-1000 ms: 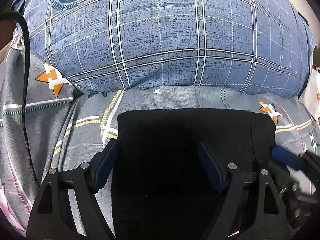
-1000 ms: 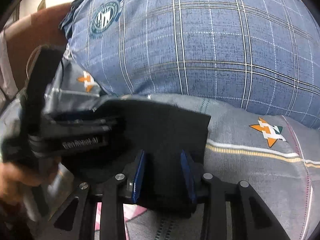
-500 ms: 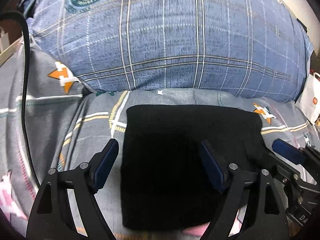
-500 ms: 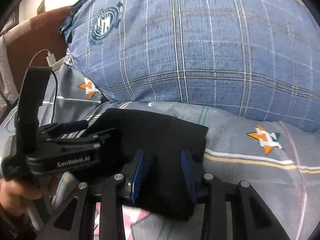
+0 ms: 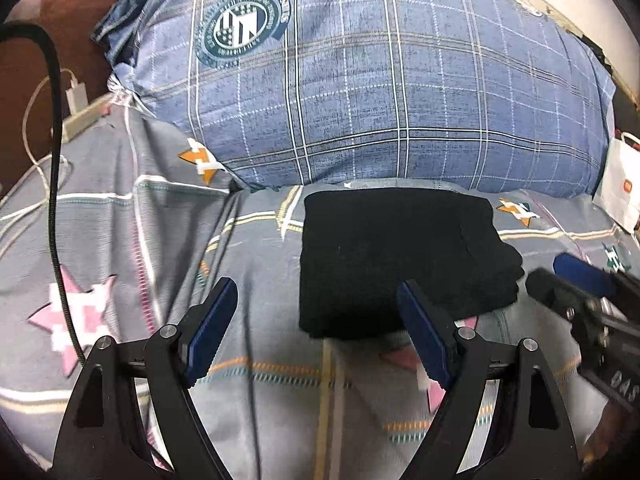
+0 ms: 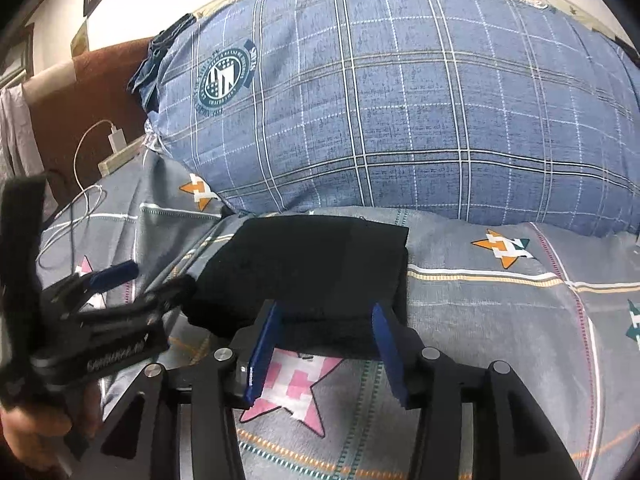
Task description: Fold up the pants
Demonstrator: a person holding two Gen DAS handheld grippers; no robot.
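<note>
The black pants (image 5: 400, 252) lie folded into a compact rectangle on the grey patterned bedsheet (image 5: 160, 240), just in front of a blue plaid pillow. My left gripper (image 5: 316, 296) stands wide open at the pants' near left corner, its pads clear of the cloth. In the right wrist view the pants (image 6: 312, 264) lie straight ahead. My right gripper (image 6: 326, 316) hangs over their near edge; its jaws are opening and the pads do not press the cloth. Each gripper shows in the other's view: the right gripper (image 5: 560, 280) and the left gripper (image 6: 148, 280).
The big blue plaid pillow (image 5: 380, 100) blocks the far side. A white charger with its cable (image 5: 76, 96) lies at the far left by a brown headboard (image 6: 100, 80). A white paper bag (image 5: 620, 188) stands at the right. A black cable (image 5: 54, 160) hangs at the left.
Both grippers have drawn back and up from the pants, which now lie free on the sheet. The left one shifted left. The right jaws have widened.
</note>
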